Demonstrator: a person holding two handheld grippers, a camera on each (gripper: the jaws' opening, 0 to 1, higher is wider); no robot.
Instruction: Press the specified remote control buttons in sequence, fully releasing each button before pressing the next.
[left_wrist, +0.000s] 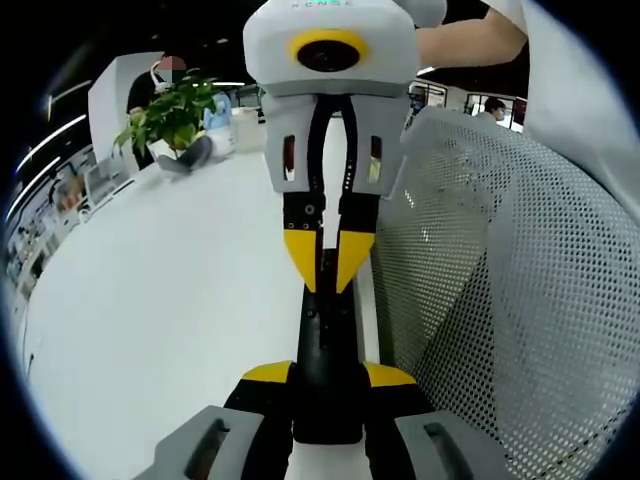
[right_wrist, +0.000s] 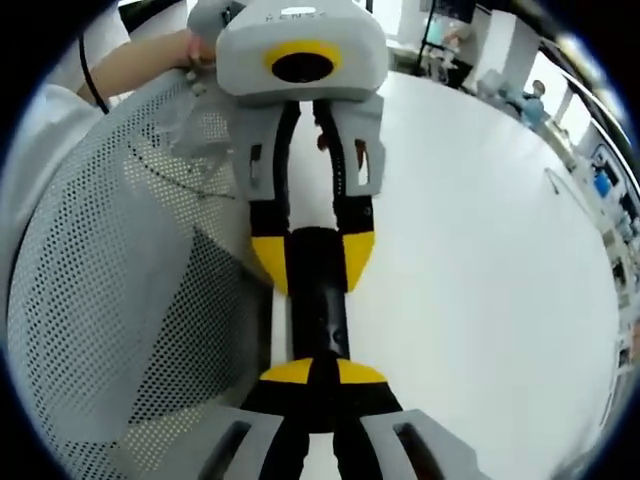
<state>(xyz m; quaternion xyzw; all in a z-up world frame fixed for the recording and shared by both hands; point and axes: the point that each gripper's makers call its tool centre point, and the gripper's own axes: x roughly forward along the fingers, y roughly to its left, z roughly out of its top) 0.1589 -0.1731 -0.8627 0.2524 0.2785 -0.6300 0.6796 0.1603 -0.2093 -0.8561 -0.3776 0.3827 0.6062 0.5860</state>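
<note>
Yellow-tipped jaws of the left gripper (left_wrist: 328, 385) are clamped on one end of a black remote control (left_wrist: 328, 350), which runs straight ahead between them above the white counter (left_wrist: 170, 290). At its far end, the right gripper (left_wrist: 328, 262) faces back, jaws closed on the remote. Seen from the right gripper (right_wrist: 312, 378), the left gripper (right_wrist: 313, 262) grips the opposite end. White mesh chair back (left_wrist: 500, 300) stands beside the jaws. Potted plant (left_wrist: 172, 115) sits far beyond.
</note>
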